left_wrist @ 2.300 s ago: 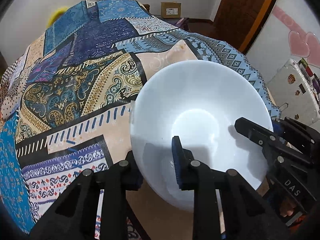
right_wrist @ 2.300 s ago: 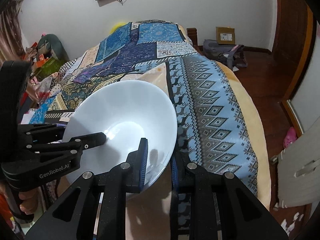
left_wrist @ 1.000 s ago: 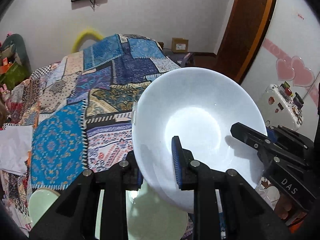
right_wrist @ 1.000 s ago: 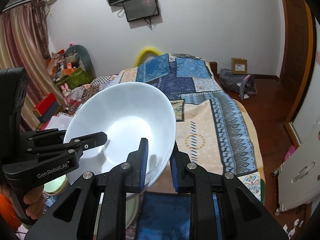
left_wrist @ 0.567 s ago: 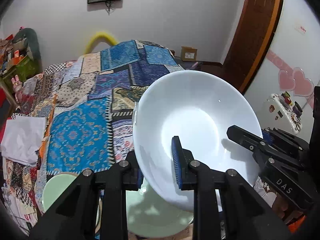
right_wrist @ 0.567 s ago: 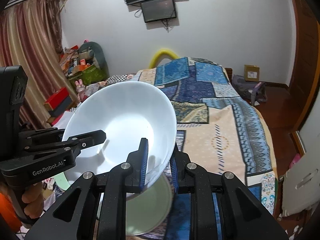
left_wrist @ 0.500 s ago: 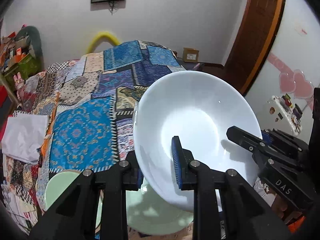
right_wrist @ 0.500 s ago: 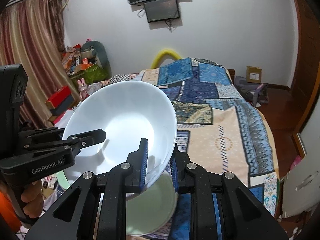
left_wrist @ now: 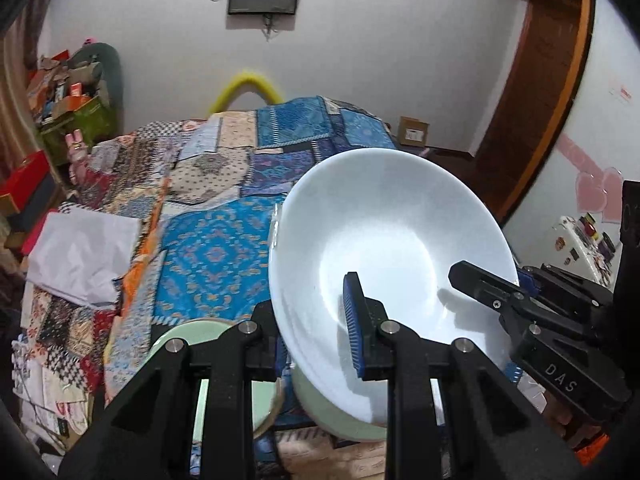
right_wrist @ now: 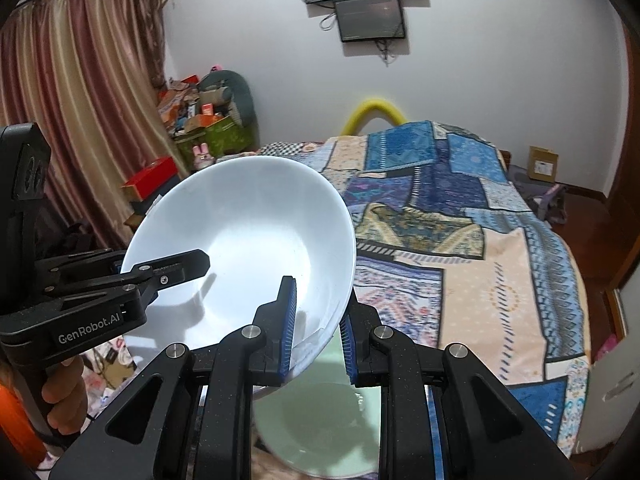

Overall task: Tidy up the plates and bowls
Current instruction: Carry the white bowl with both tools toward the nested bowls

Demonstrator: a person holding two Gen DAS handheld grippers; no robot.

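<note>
The wide, glossy white ceramic bowl, judged stiff, slippery and breakable, is held aloft over pale green plates, its rim pinched on opposite sides by the left gripper and right gripper.

A large white bowl is hanging in the air, tilting so that its glossy, empty inside is facing the cameras, its rim pinched on two opposite sides. Below it, pale green dishes are lying on the patterned bedspread: a shallow green plate is sitting directly under the bowl, and a smaller green dish is resting just beside that plate, partly hidden.
</note>
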